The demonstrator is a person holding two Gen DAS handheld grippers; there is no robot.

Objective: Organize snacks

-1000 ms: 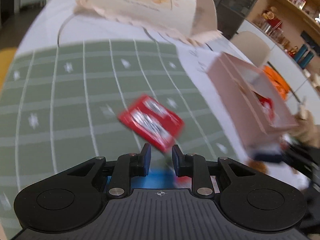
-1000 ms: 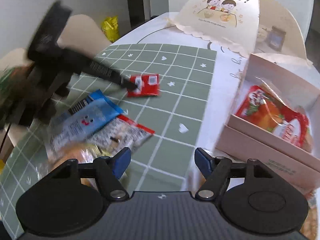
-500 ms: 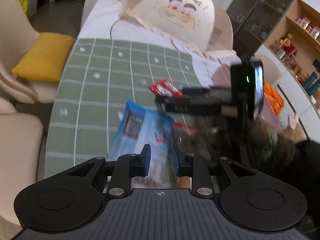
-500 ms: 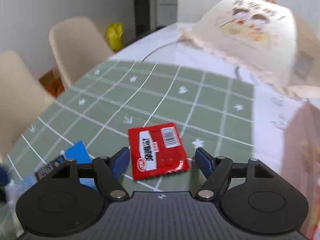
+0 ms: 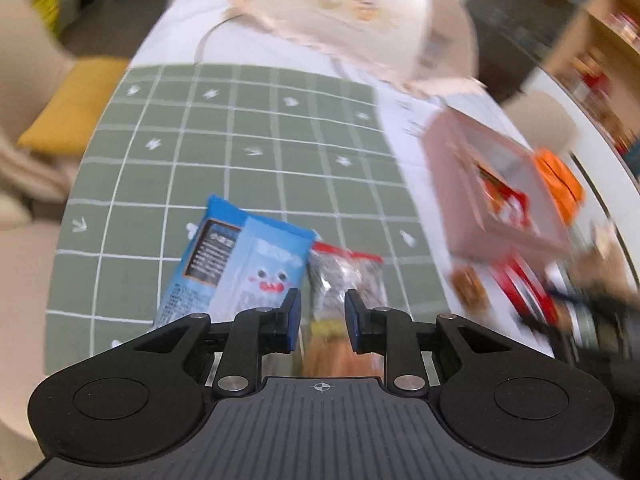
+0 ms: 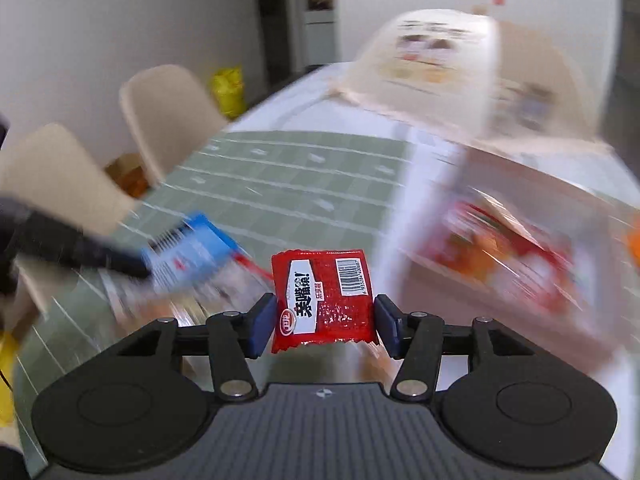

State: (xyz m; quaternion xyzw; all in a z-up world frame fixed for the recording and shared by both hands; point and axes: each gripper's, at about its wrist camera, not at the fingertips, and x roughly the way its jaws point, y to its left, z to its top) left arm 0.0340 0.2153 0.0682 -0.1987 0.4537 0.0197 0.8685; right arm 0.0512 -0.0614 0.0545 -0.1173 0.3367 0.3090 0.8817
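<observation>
Right gripper (image 6: 325, 322) has the red sachet (image 6: 322, 300) clamped edge-on between its jaws, lifted off the counter, left of the pink box (image 6: 516, 248). My read: carry it over the box, clear the near wall, go low before releasing so it lands flat on the packets inside. Left gripper (image 5: 319, 320) has narrow jaws holding nothing, over the clear packet (image 5: 346, 280), with the blue packet (image 5: 236, 268) left of that.
</observation>
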